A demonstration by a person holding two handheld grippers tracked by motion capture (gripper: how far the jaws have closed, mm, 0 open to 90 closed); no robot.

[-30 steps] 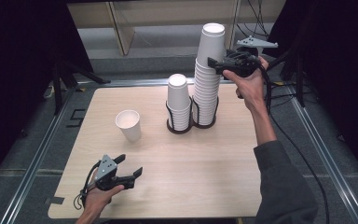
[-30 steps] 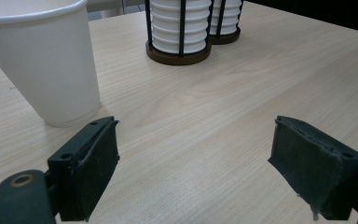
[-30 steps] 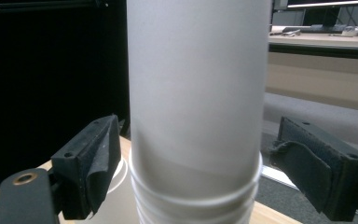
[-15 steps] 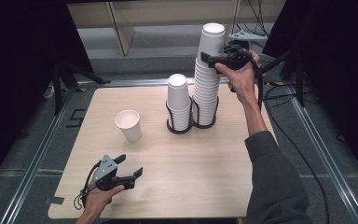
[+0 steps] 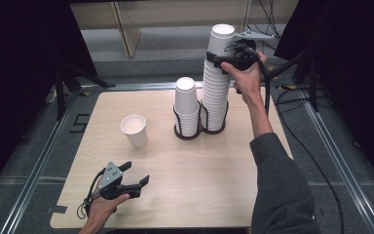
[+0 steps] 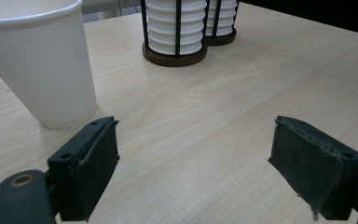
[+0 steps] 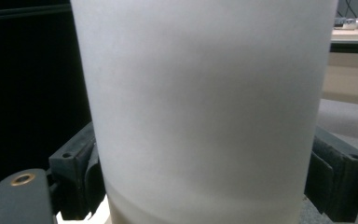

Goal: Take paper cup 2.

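Note:
A tall stack of white paper cups (image 5: 215,92) stands in a black wire holder at the back of the wooden table (image 5: 204,190). My right gripper (image 5: 220,55) is raised at its top cup (image 5: 222,39). In the right gripper view that top cup (image 7: 205,102) sits between the wide jaws of the right gripper (image 7: 205,172); both pads lie close along its sides and no squeeze shows. A shorter stack (image 5: 186,102) stands beside it. My left gripper (image 5: 136,173) rests near the front left, open and empty. A single cup (image 5: 134,130) stands ahead of it.
In the left gripper view the single cup (image 6: 42,60) is close at the left, and the holder bases (image 6: 175,51) stand farther off across bare wood. Metal rails (image 5: 39,161) run along the table's sides, with cables (image 5: 292,92) on the floor at the right.
My right hand has moved left, bringing its jaws from beside the tall stack onto the top cup. The left gripper has stayed where it was.

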